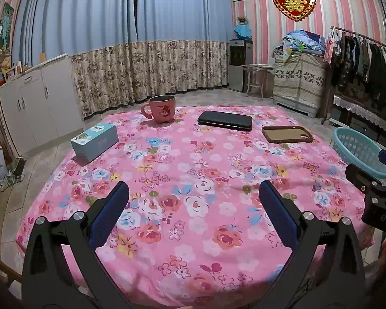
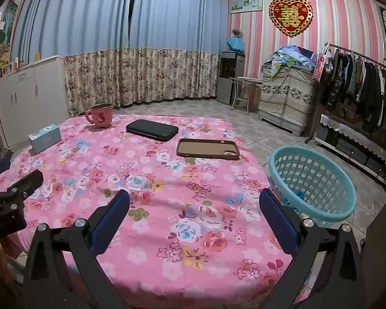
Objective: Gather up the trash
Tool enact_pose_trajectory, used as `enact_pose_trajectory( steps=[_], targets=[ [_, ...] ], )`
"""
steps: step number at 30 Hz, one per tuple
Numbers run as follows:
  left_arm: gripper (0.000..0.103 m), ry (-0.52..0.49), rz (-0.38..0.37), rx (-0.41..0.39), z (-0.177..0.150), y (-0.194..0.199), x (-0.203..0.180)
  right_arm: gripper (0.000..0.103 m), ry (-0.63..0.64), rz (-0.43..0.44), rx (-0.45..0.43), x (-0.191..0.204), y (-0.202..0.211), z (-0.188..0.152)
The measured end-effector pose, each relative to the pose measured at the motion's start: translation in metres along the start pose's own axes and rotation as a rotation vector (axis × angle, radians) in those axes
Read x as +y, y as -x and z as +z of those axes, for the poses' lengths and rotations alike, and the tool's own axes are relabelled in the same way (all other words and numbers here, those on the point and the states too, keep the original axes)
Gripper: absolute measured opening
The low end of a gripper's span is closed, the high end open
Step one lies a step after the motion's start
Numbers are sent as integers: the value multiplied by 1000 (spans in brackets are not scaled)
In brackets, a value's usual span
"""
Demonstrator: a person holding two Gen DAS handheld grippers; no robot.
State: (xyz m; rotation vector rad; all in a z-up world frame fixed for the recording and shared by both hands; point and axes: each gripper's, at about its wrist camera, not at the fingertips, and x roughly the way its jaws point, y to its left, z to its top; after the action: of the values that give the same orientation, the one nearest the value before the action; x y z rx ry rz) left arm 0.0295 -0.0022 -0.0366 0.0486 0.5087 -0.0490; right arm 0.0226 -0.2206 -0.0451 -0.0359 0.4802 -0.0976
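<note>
the left gripper (image 1: 193, 195) hangs above the near part of the pink floral tablecloth (image 1: 193, 244) with its blue-padded fingers (image 1: 108, 213) spread wide and nothing between them. the right gripper (image 2: 194, 200) hangs beside it over the same cloth, its jaws just as wide and bare; each tool shows at the edge of the other's view.

ahead of the left gripper and off to its left lies a light blue box (image 1: 95, 140). farther ahead, near the far edge of the table, stands a pink mug (image 1: 161, 110), handle turned left. to the right of the mug lies a flat black case (image 1: 225, 120), and nearer and farther right a brown phone case (image 1: 287, 134), open side up.

just right of the right gripper, beside the table's right edge, sits a turquoise plastic basket (image 2: 329, 206); blue crumpled bits (image 2: 297, 197) lie inside it, too small to tell what they are.
</note>
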Motion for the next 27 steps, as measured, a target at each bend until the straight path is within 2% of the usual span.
enact_pose_trajectory(
  steps=[9, 27],
  targets=[
    [98, 12, -14, -2, 2, 1, 2, 98, -2, -1, 0, 0, 0, 0],
    [98, 6, 5, -15, 4, 4, 2, 98, -7, -8, -7, 0, 0, -2]
  ],
)
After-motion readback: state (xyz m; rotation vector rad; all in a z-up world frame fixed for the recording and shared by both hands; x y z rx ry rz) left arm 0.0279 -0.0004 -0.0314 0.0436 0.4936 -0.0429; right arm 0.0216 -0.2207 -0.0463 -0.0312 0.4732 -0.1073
